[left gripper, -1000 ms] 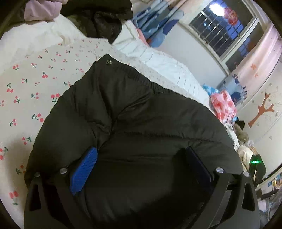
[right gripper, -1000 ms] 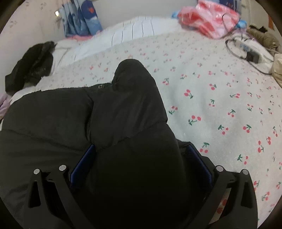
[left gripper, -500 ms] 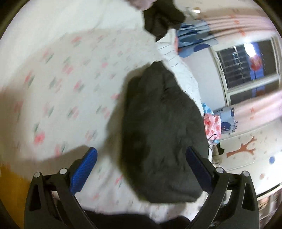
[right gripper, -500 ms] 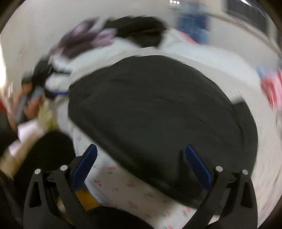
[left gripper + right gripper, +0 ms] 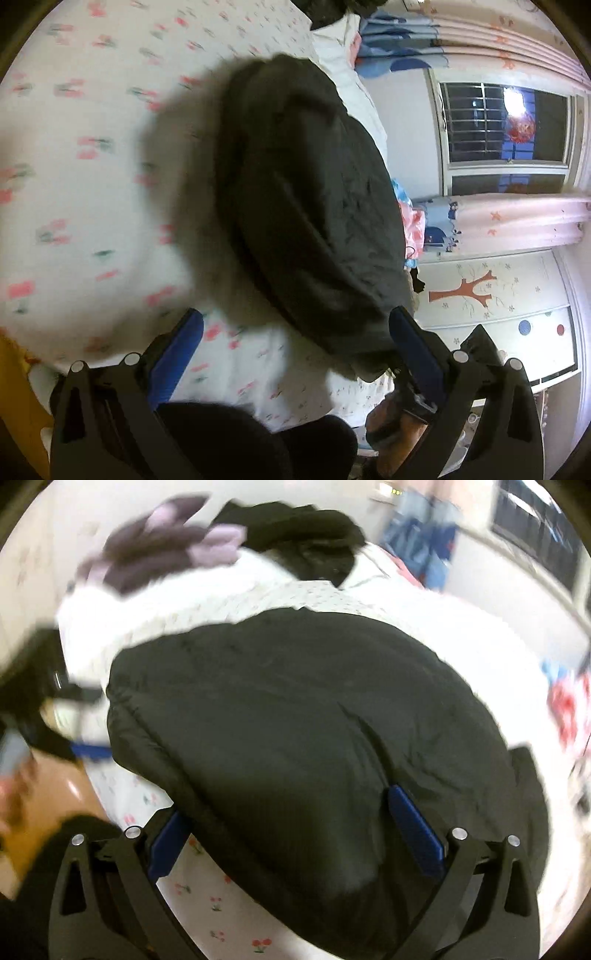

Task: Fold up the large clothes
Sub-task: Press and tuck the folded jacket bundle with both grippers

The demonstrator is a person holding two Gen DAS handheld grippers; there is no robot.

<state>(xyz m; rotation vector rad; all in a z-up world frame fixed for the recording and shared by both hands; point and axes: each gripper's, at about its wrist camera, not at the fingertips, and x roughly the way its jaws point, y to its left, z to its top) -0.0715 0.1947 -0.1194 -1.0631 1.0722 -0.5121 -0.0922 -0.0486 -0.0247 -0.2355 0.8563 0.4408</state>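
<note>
The dark puffer jacket (image 5: 295, 746) lies bundled on the cherry-print bed sheet (image 5: 92, 177). Left tongs (image 5: 295, 332) and right tongs (image 5: 291, 823) are both spread wide, holding nothing.

A home bedroom: cherry-print bed sheet (image 5: 92, 155), pink curtains (image 5: 517, 221), barred window (image 5: 502, 125).

Right gripper (image 5: 295, 843) jaws spread wide over the near edge of the dark puffy jacket (image 5: 295, 738), nothing clamped. Jacket lies bundled on the cherry-print sheet (image 5: 221, 904). Beyond the jacket: purple garments (image 5: 166, 554) and a black garment (image 5: 306, 539), blurred.
</note>
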